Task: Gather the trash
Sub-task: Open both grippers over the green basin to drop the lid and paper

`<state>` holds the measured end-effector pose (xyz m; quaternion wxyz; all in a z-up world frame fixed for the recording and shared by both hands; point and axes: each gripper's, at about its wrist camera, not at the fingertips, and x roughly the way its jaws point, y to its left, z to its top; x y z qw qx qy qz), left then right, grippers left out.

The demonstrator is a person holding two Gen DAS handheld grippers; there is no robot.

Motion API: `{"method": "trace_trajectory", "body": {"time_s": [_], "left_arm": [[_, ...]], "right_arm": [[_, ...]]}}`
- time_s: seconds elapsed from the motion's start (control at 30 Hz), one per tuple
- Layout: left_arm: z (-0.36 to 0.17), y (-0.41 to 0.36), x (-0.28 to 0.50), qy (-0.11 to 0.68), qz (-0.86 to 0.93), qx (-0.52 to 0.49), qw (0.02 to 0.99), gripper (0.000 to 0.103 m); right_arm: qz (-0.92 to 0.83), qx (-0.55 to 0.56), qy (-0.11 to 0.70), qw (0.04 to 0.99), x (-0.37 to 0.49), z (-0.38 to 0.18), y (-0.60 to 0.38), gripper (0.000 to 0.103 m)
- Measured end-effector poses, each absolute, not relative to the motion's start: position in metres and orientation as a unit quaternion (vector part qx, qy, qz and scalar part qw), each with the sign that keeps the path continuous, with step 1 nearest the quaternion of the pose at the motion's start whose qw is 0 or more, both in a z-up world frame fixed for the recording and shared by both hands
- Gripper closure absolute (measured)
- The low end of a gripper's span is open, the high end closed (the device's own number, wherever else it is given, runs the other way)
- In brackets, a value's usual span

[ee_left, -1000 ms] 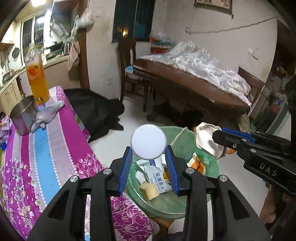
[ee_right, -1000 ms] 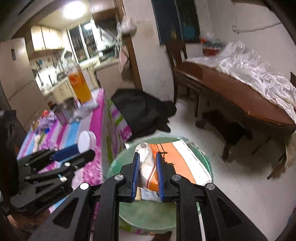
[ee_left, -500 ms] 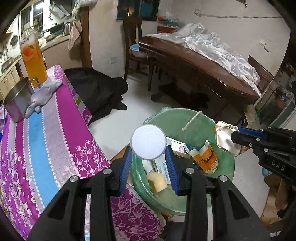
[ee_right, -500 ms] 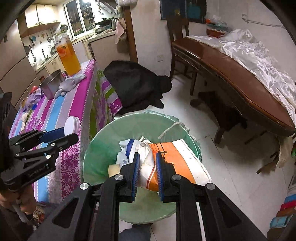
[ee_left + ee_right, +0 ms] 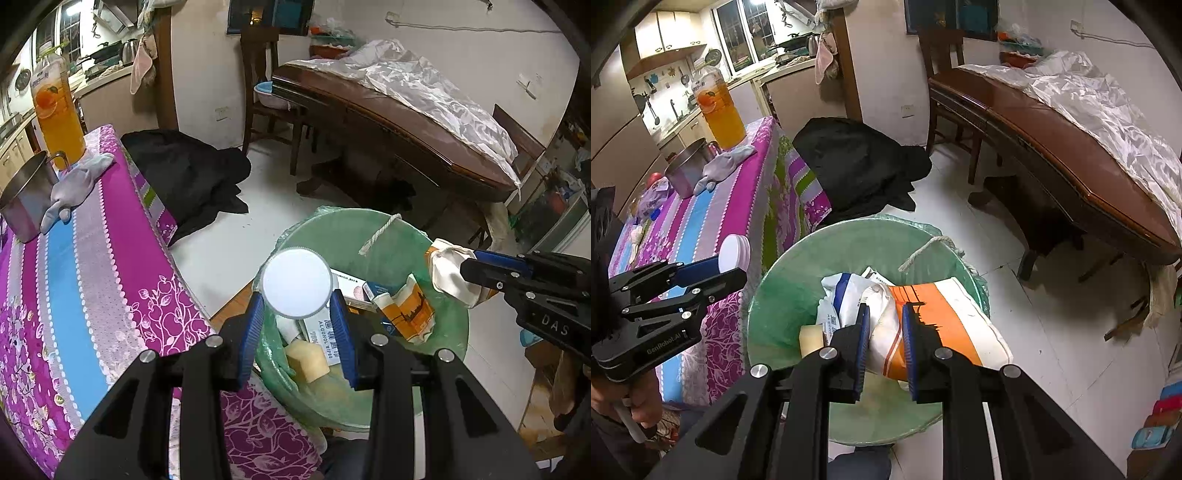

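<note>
My left gripper (image 5: 296, 312) is shut on a round white lid (image 5: 296, 283) and holds it over the near rim of the green-lined trash bin (image 5: 402, 225). The lid also shows in the right wrist view (image 5: 734, 253). My right gripper (image 5: 884, 321) is shut on a white and orange wrapper (image 5: 945, 325) and holds it above the bin (image 5: 783, 291); the wrapper's end shows in the left wrist view (image 5: 452, 271). The bin holds a wipes packet (image 5: 325, 332), a yellow sponge (image 5: 308, 360) and an orange carton (image 5: 410, 312).
A table with a purple striped cloth (image 5: 85, 280) stands left of the bin, with a juice bottle (image 5: 57, 110), a metal pot (image 5: 26, 195) and a grey glove (image 5: 75, 184). Black cloth (image 5: 188, 181) lies on the floor. A brown table (image 5: 399, 122) stands behind.
Both grippers have come lower and closer over the bin, each still holding its item. More of the bin's inside shows now.
</note>
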<state>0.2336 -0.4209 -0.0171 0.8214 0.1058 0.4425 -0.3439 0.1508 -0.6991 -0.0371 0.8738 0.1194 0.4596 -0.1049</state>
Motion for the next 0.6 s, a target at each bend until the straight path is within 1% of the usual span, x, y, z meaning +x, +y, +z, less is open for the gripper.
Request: {"method": "trace_trajectory", "body": {"time_s": [0.23, 0.27, 0.3, 0.33, 0.37, 0.4, 0.53, 0.57, 0.6], "left_arm": [[-0.016, -0.425, 0.231, 0.439, -0.344, 0.108, 0.823, 0.067], [-0.016, -0.426, 0.231, 0.439, -0.344, 0.109, 0.823, 0.061], [-0.016, -0.426, 0.230, 0.438, -0.343, 0.109, 0.824, 0.051], [-0.016, -0.427, 0.231, 0.437, -0.341, 0.108, 0.825, 0.045], [-0.015, -0.426, 0.231, 0.436, -0.338, 0.106, 0.827, 0.036], [-0.015, -0.425, 0.232, 0.435, -0.338, 0.104, 0.828, 0.034], [-0.016, -0.423, 0.233, 0.435, -0.333, 0.106, 0.830, 0.032], [-0.017, -0.422, 0.232, 0.435, -0.333, 0.106, 0.830, 0.032], [-0.017, -0.422, 0.232, 0.433, -0.333, 0.107, 0.831, 0.030]], "right_arm": [[-0.101, 0.122, 0.457, 0.875, 0.150, -0.036, -0.698, 0.084], [-0.100, 0.124, 0.456, 0.876, 0.150, -0.036, -0.699, 0.084], [-0.099, 0.127, 0.454, 0.876, 0.150, -0.035, -0.700, 0.083], [-0.100, 0.129, 0.453, 0.877, 0.149, -0.035, -0.701, 0.080], [-0.103, 0.130, 0.449, 0.878, 0.148, -0.034, -0.702, 0.078], [-0.105, 0.130, 0.447, 0.879, 0.147, -0.034, -0.703, 0.077], [-0.108, 0.139, 0.428, 0.886, 0.138, -0.030, -0.706, 0.077], [-0.108, 0.141, 0.421, 0.889, 0.135, -0.028, -0.706, 0.075], [-0.112, 0.140, 0.411, 0.894, 0.130, -0.025, -0.704, 0.070]]}}
